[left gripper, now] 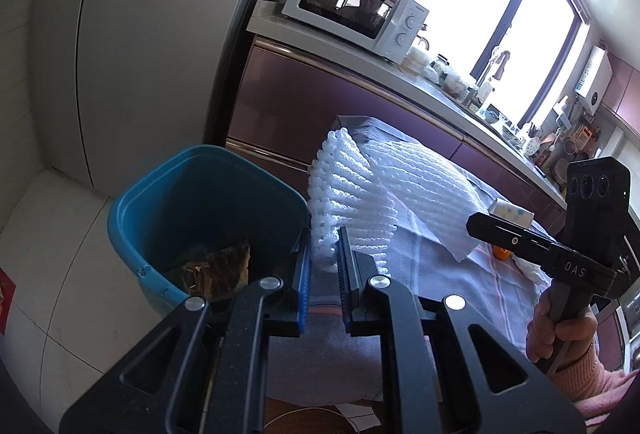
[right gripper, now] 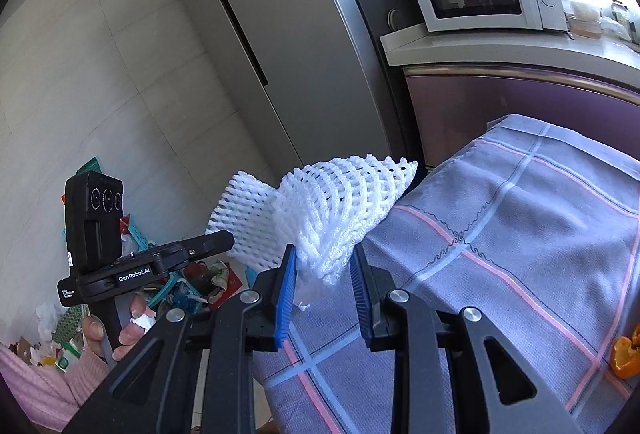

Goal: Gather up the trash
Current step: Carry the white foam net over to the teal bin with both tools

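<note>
A white foam fruit net point(left gripper: 344, 194) is pinched in my left gripper point(left gripper: 323, 254), held at the table's edge beside a blue trash bin point(left gripper: 208, 210). The bin holds a brown crinkled wrapper point(left gripper: 212, 270). A second white foam net point(right gripper: 340, 210) sits between the fingers of my right gripper point(right gripper: 324, 266), which is shut on it over the edge of the checked tablecloth point(right gripper: 520, 234). The left gripper's net also shows in the right wrist view point(right gripper: 244, 222). Orange peel point(right gripper: 626, 354) lies on the cloth at the right.
A fridge point(right gripper: 280, 54) stands behind the bin. A microwave point(left gripper: 352, 10) sits on the purple-fronted counter point(left gripper: 360, 106). Mixed trash in a basket lies on the floor point(right gripper: 180, 282). A small white box point(left gripper: 512, 214) and orange peel point(left gripper: 502, 253) lie on the table.
</note>
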The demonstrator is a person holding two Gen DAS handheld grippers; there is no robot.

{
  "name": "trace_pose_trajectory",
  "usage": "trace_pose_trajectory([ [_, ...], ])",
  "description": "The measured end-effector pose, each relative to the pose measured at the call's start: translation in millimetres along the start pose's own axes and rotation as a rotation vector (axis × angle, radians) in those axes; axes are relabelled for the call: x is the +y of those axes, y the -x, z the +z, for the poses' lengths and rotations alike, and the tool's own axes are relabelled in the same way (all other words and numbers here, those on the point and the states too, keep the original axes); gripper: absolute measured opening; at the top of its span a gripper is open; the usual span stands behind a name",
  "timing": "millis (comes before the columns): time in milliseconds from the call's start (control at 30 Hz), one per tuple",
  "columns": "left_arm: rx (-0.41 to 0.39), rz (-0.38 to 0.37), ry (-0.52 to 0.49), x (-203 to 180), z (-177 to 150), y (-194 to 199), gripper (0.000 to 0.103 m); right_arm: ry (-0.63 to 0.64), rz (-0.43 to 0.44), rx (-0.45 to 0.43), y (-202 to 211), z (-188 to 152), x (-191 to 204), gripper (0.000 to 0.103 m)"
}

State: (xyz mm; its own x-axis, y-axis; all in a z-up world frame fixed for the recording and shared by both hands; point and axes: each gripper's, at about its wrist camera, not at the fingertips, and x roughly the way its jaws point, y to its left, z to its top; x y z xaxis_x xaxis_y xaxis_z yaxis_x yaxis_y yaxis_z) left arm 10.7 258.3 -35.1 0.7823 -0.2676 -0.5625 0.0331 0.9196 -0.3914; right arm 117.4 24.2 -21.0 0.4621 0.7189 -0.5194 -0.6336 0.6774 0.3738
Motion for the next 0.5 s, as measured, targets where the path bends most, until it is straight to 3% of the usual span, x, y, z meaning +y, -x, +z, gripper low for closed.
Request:
trace_pose_trajectory([
  [500,-0.015,0.131,0.056,42,5,2,0.012,0.041,0.025,0.059,-44,15,13,0.025],
])
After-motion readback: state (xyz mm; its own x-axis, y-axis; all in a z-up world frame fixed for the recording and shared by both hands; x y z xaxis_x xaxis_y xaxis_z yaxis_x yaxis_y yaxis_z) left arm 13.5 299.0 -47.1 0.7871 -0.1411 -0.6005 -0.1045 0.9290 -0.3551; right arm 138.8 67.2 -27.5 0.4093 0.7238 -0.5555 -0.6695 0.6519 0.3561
